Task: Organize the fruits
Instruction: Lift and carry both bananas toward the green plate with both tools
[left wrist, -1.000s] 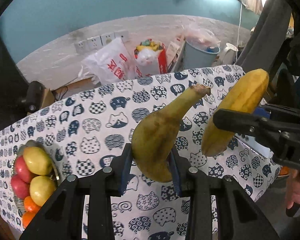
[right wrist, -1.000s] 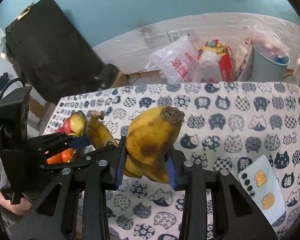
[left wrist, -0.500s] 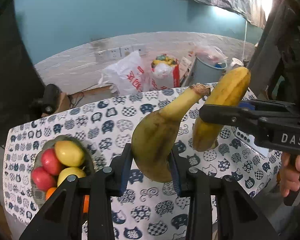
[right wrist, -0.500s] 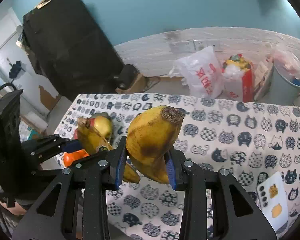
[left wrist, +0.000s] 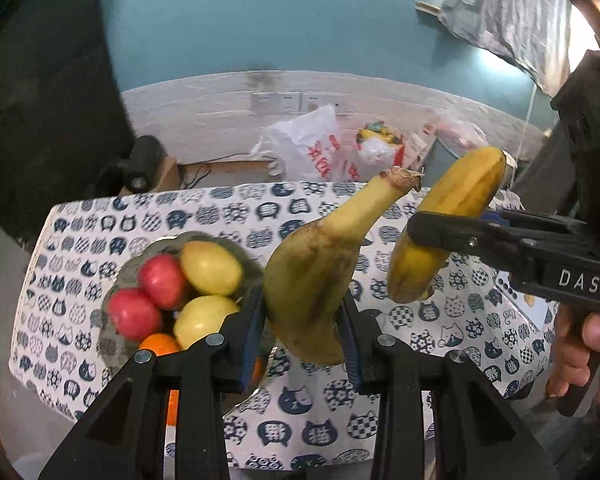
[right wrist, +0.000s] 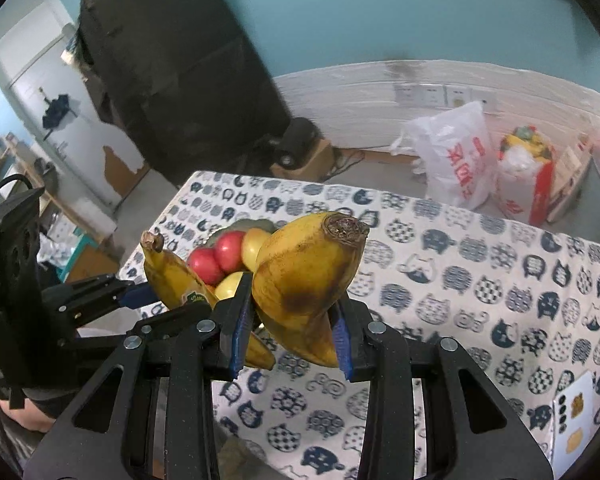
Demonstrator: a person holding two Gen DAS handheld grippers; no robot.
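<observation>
Both bananas have been carried leftward over the last second, so that the bowl (left wrist: 112, 320), formerly at the far left edge of the left wrist view, is now seen just beside and partly beneath the left gripper (left wrist: 302, 322). The left gripper is closed firmly on the stemmed banana (left wrist: 320, 268), which is clamped at its thick lower half between the blue pads, the stem tilted up and to the right. The right gripper (right wrist: 290, 320) is likewise closed on the blunt banana (right wrist: 304, 276), held at mid-body with its cut end raised; in the left wrist view the same fruit (left wrist: 444, 232) is seen pinched from the side, near the other banana but apart from it. Both fruits are held in the air above the cat-print tablecloth (left wrist: 228, 216). The bowl is already occupied by two red apples (left wrist: 162, 280), two yellow pears (left wrist: 210, 266) and at least one orange (left wrist: 158, 346); more may be hidden behind the gripper. The step in hand is judged to be the transport of the bananas to the bowl, placement not yet having been made. For the next move, a lowering of the stemmed banana onto the pile is called for, with the jaws opened only once the fruit is supported, since little free room is left and a rolling pear or a slipping banana could be expected. A phone-like card (right wrist: 574, 412) lies at the right edge of the cloth, well apart.
</observation>
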